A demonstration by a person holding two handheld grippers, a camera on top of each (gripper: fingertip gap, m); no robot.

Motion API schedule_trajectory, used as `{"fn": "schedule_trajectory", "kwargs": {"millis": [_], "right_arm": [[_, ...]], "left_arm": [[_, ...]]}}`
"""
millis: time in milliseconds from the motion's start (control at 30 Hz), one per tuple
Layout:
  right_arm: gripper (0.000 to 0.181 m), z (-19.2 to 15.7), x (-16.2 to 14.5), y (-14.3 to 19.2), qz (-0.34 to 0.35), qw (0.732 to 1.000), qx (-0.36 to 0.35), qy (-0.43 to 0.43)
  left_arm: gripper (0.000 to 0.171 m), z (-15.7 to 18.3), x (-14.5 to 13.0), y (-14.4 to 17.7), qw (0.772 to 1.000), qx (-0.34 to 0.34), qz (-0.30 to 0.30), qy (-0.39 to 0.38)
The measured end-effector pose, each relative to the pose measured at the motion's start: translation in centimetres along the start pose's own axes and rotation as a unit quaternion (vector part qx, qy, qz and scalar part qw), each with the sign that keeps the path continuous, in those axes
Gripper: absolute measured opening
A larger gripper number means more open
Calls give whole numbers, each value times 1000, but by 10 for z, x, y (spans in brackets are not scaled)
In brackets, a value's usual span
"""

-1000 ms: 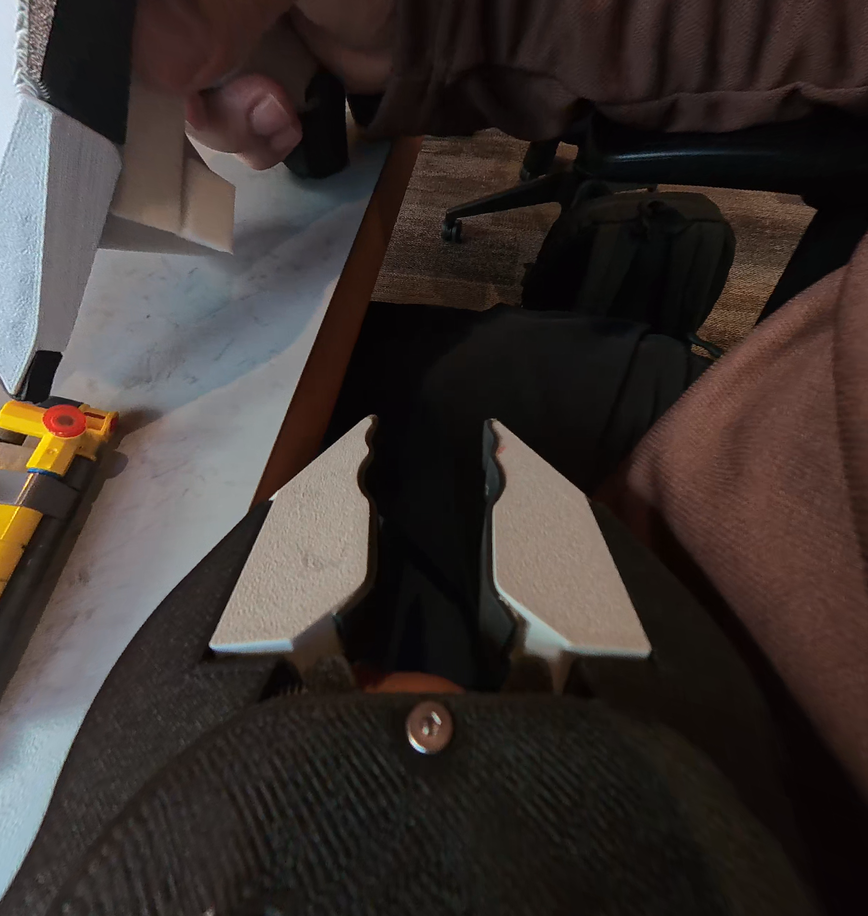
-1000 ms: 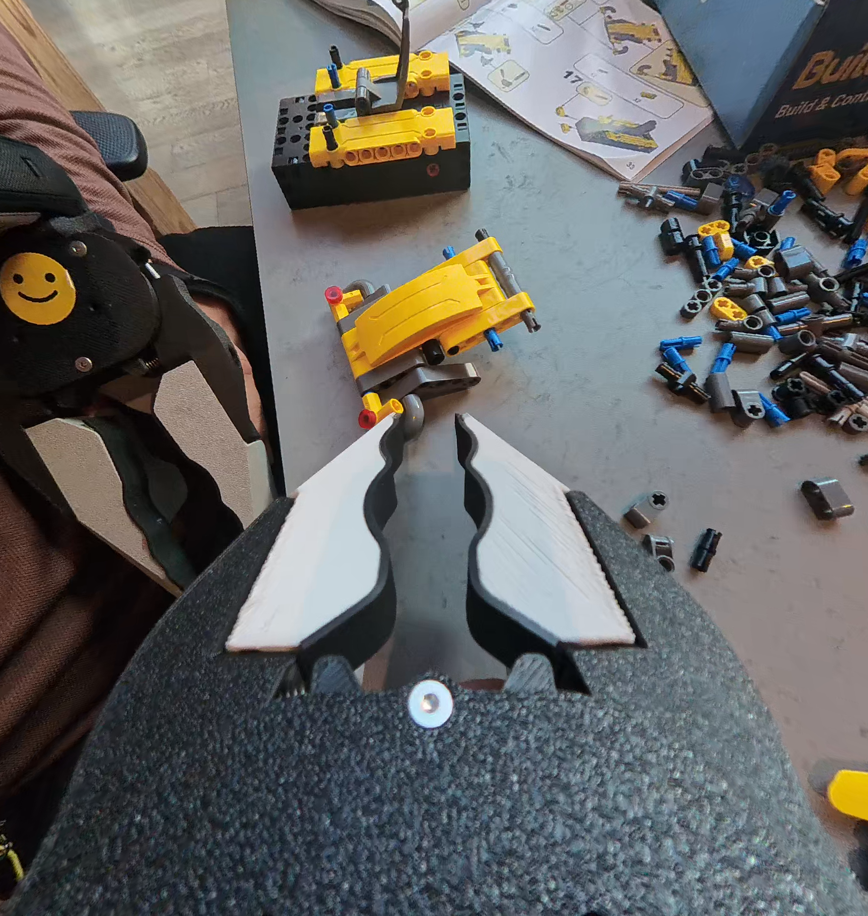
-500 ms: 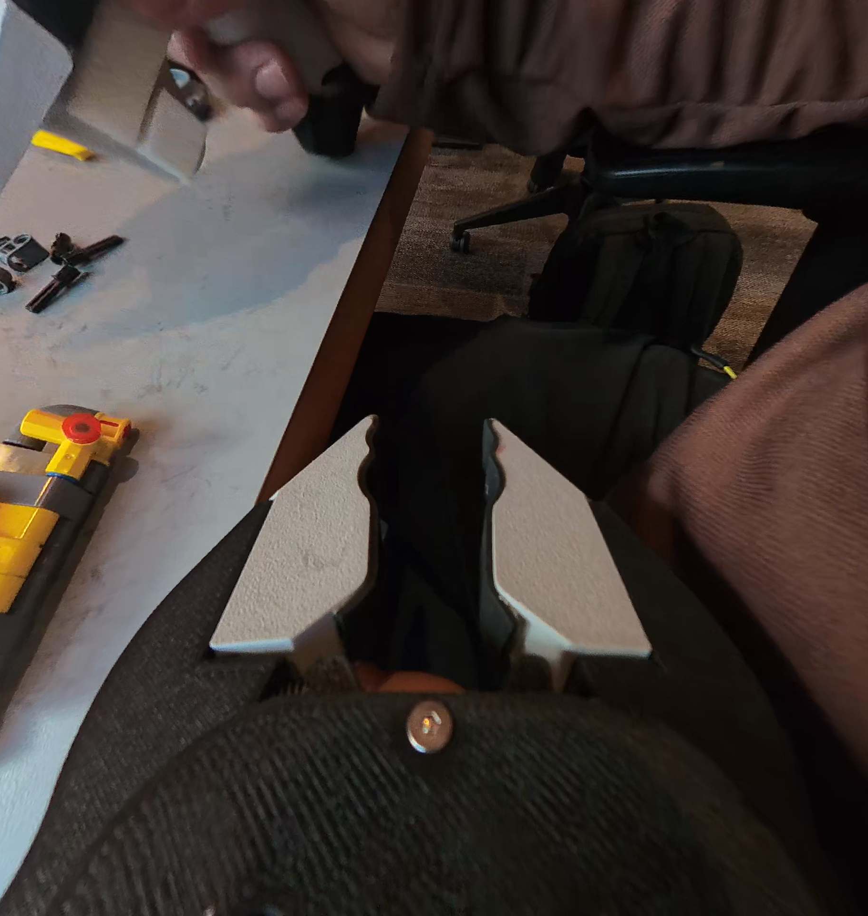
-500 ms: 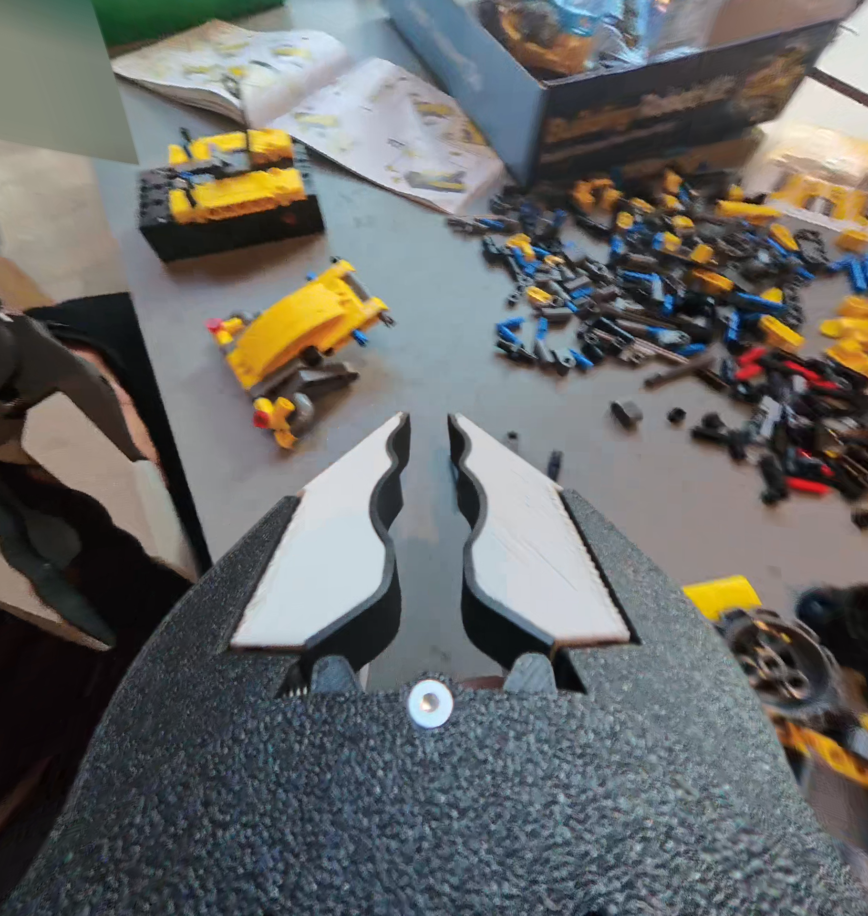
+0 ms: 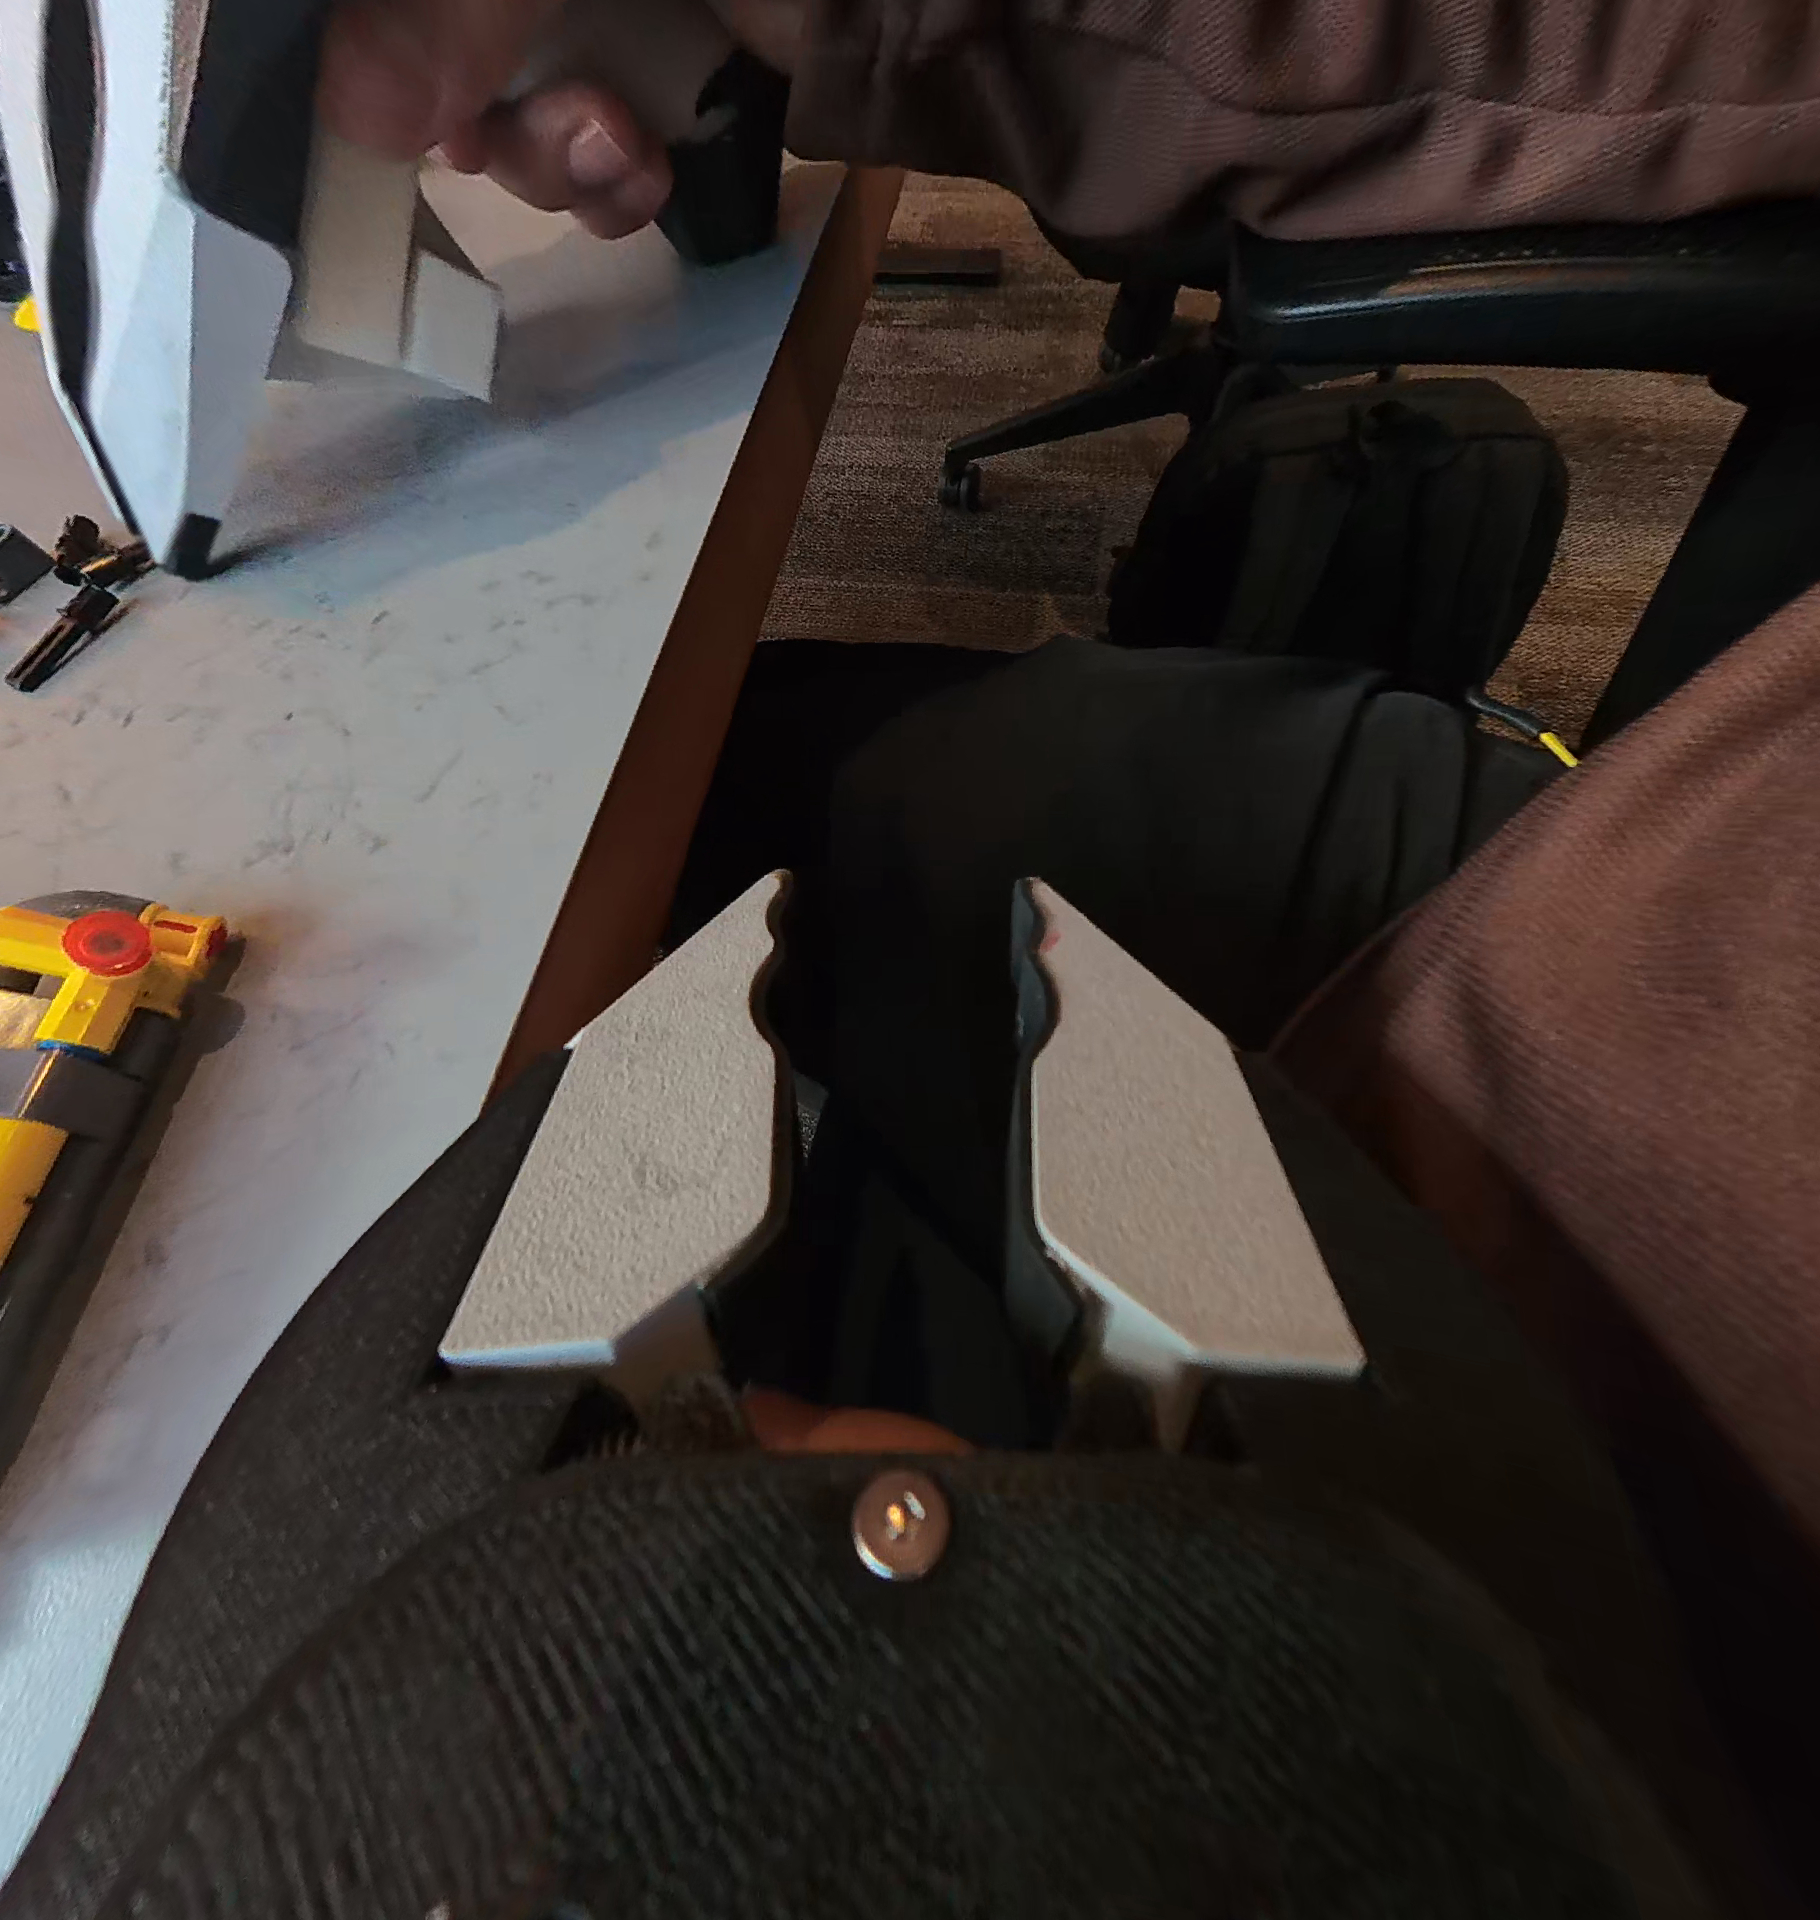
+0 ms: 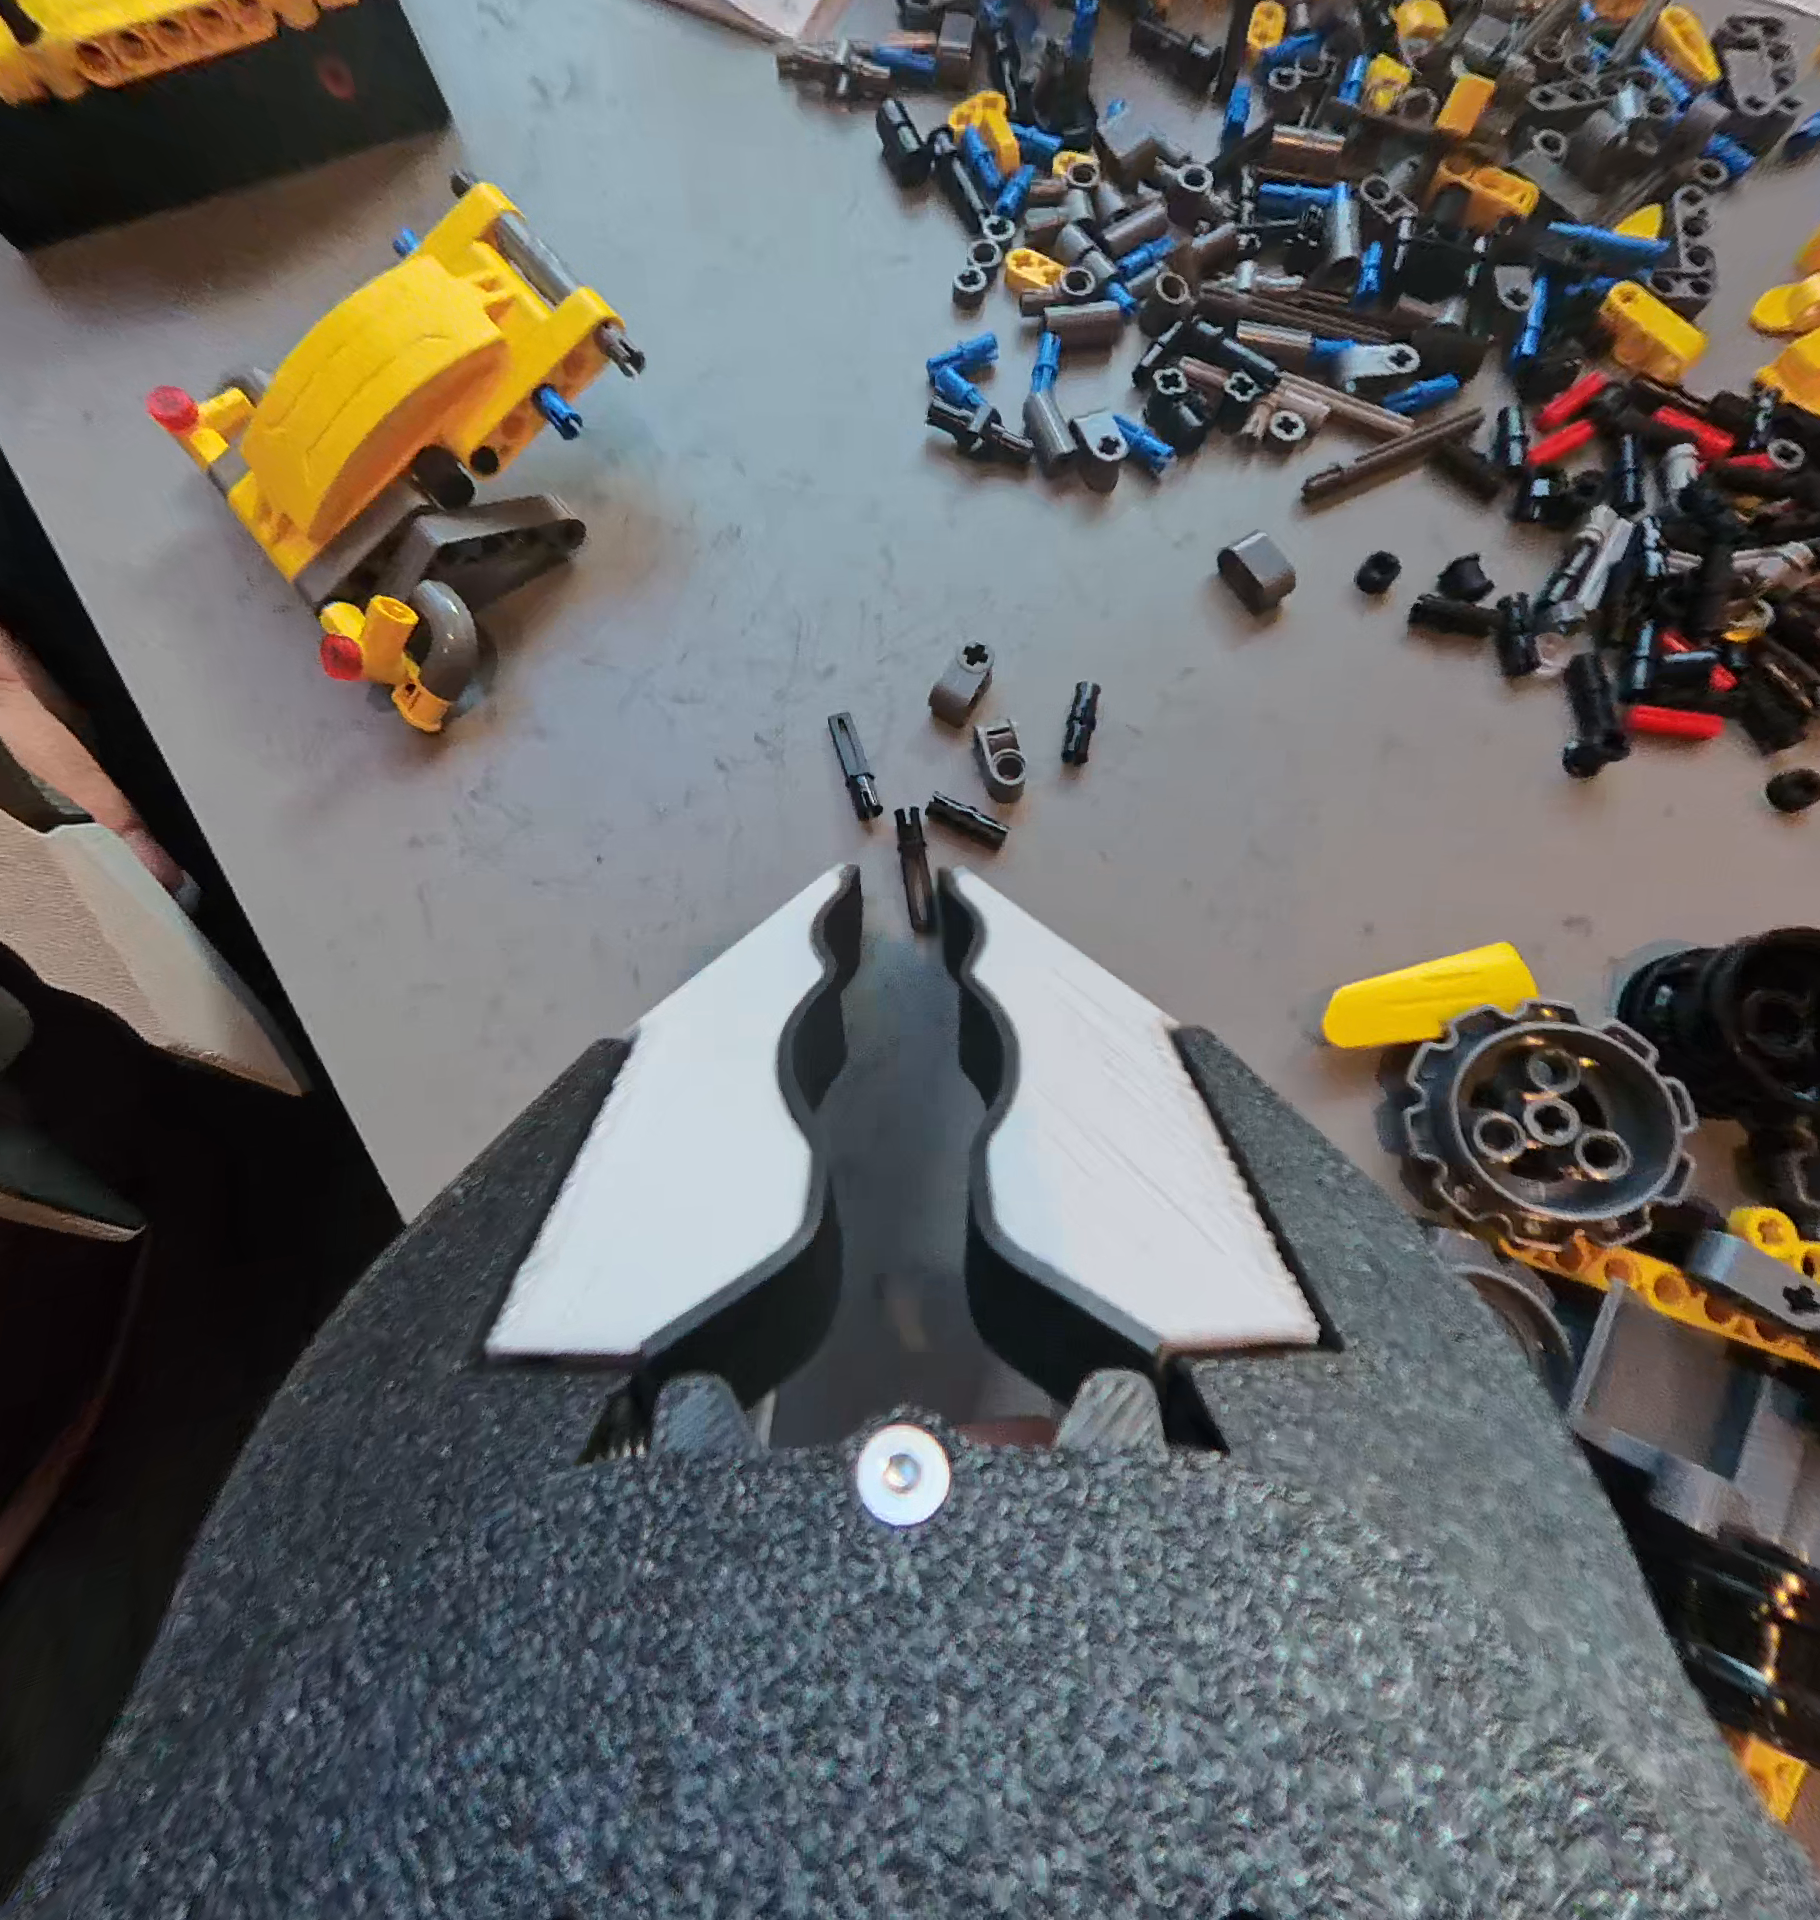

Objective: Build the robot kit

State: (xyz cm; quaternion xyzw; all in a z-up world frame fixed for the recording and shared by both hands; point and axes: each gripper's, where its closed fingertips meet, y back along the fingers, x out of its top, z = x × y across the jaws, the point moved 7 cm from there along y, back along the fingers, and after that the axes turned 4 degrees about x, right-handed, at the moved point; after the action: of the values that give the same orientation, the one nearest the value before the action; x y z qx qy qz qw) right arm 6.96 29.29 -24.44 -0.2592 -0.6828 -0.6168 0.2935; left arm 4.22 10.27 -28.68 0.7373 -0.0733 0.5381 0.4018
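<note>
My right gripper is low over the grey table, jaws a narrow gap apart. A thin black pin lies on the table between its fingertips, not clamped. More small black and grey pins lie just beyond. A yellow brick-built assembly lies to the far left. My left gripper is open and empty, off the table's edge over a person's dark trouser leg. The left wrist view shows the right gripper in a hand, its tip near the pins.
A big pile of loose blue, black, yellow and red parts covers the far right. A grey gear wheel, black tyre and yellow panel lie at the right. A black block with yellow beams stands far left. An office chair base stands on carpet. The grey gear wheel sits 10 centimeters or so from the ends of my right fingers.
My right gripper has swung right from the yellow assembly and come down to the loose black pins, its jaws a little narrower. My left gripper has stayed still.
</note>
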Motion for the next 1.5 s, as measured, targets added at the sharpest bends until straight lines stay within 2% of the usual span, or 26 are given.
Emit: {"fn": "schedule_trajectory", "kwargs": {"millis": [33, 300, 367, 467, 533, 600, 667, 733, 800, 867, 1000, 1100, 1367, 1500], "right_arm": [[1, -1, 1, -1, 0, 1000, 4, 4], [1, -10, 13, -14, -2, 1000, 16, 19], [10, -9, 14, -11, 3, 1000, 15, 18], [19, -8, 28, 8, 70, 997, 6, 19], [19, -7, 42, 24, 142, 990, -13, 17], [16, -5, 48, 29, 165, 986, -24, -4], [20, -12, 45, 20, 141, 990, 11, 0], [21, -30, 40, 9, 111, 991, 56, 42], [19, -43, 38, 1, 88, 990, 70, 86], [18, -39, 36, -1, 77, 992, 54, 85], [15, -5, 32, 11, 103, 994, -23, 9], [15, 7, 27, 16, 102, 993, -47, -24], [11, -26, 26, -4, 90, 994, 50, 30], [10, -28, 27, -5, 92, 994, 41, 45]], "left_arm": [[38, 0, 0, 0, 1000, 0, 0, -1], [39, 1, -1, 1, 1000, -3, -1, 2], [39, 1, -1, 0, 1000, -3, -2, 0], [39, 1, -1, 0, 1000, -1, -3, -3], [39, 2, -1, 0, 1000, -2, -3, -3], [39, 2, -1, -1, 1000, -3, -4, -3], [39, 3, -1, -1, 1000, -3, -4, -6], [39, 4, -1, -1, 1000, -2, -3, -9], [39, 4, -1, -1, 1000, -2, -4, -10], [39, 5, -1, -1, 1000, -2, -6, -12], [39, 6, -1, 0, 1000, -3, -4, -14], [39, 6, -1, -1, 1000, -4, -4, -13], [39, 5, 0, -2, 1000, 4, -3, -17], [39, 6, -1, -4, 999, 10, -8, -29]]}}
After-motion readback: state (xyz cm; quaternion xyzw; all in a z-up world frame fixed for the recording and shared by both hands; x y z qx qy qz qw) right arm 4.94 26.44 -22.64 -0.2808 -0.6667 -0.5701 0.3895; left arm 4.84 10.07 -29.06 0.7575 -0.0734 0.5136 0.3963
